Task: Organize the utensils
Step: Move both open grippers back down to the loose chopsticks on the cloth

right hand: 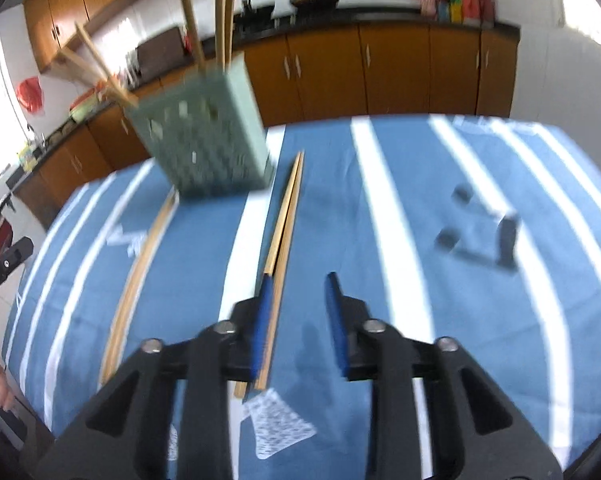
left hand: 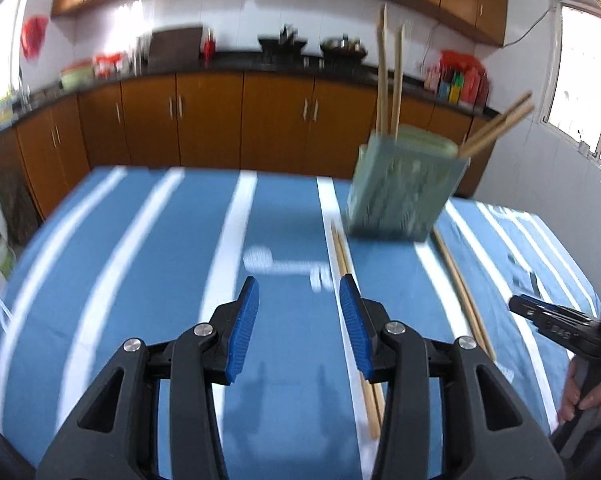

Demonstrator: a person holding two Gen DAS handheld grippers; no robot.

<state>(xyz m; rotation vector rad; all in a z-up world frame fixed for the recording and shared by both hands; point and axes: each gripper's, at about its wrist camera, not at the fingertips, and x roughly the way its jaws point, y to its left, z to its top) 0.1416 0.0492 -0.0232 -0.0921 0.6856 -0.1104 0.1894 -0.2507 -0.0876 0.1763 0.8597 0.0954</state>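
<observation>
Kitchen scene: blue white-striped cloth [left hand: 140,280] covers the table; both views motion-blurred. Landmark = green perforated holder [left hand: 404,188].

Nearest: left gripper [left hand: 299,320] above bare cloth, jaws apart, nothing between the pads. One chopstick pair [left hand: 342,256] runs from the holder's base toward the camera, passing under its right finger; the near end is cut off behind the gripper body.

Right gripper [right hand: 300,316]: jaws apart, empty. The second chopstick pair [right hand: 282,220] lies just beside its left finger [right hand: 265,304]; blur hides whether they touch. That pair also starts at the holder's base, on the other side.

Count: two pairs flat on the cloth, four sticks upright in the holder: two near-vertical, two leaning out over its rim.

Small dark object [right hand: 480,240] on the cloth, well apart from the holder, too blurred to identify.

Beyond the holder: orange cabinets [left hand: 212,120], cluttered dark countertop.
</observation>
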